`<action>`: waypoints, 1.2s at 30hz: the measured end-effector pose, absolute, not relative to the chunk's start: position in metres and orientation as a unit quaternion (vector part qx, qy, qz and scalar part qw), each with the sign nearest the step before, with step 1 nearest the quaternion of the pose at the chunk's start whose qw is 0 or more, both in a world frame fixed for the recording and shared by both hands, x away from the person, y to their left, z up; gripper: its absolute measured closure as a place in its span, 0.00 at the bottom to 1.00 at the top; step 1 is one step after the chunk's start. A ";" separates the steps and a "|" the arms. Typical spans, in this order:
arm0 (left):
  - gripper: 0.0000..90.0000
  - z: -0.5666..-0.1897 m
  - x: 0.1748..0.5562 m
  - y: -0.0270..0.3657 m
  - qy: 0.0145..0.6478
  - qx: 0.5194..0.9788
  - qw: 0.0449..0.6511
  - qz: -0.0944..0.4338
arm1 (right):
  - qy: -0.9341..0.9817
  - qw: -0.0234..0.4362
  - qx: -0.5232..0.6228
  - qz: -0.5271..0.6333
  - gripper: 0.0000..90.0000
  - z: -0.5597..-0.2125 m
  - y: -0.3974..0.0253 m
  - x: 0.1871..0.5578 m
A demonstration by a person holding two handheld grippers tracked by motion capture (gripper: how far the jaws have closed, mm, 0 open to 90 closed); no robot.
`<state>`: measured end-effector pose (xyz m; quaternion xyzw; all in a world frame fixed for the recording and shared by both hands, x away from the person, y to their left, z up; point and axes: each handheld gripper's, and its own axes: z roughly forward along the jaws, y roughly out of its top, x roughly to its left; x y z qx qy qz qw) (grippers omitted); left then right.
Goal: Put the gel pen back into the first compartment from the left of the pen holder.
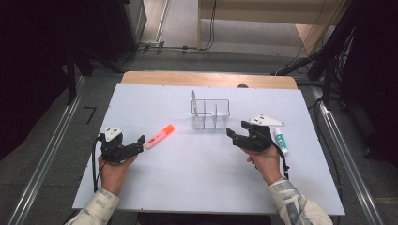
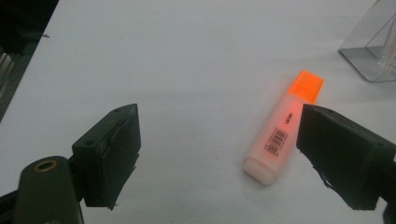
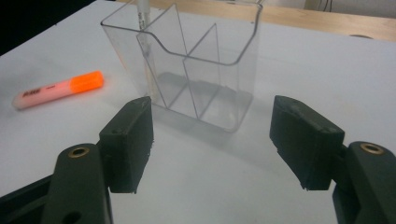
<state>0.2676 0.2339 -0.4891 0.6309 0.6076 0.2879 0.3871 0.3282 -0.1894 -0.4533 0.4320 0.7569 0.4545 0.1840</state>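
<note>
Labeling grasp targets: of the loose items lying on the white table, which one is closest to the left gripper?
The orange highlighter with the pale pink body, lying flat just ahead of the open left gripper. The white-and-green tube lies across the table, beside the right gripper.

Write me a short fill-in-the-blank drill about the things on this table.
1. The highlighter has an ____ cap.
2. The clear organizer stands ____ on the white table.
3. The left tool has its jaws ____, with the highlighter lying between them.
4. The small tube lies beside the ____ tool.

Missing words: orange; upright; open; right
</note>
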 end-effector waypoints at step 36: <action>0.16 -0.490 0.268 0.231 0.609 0.632 0.380 0.292 | 0.736 0.237 0.472 0.423 0.30 -0.472 -0.276 0.287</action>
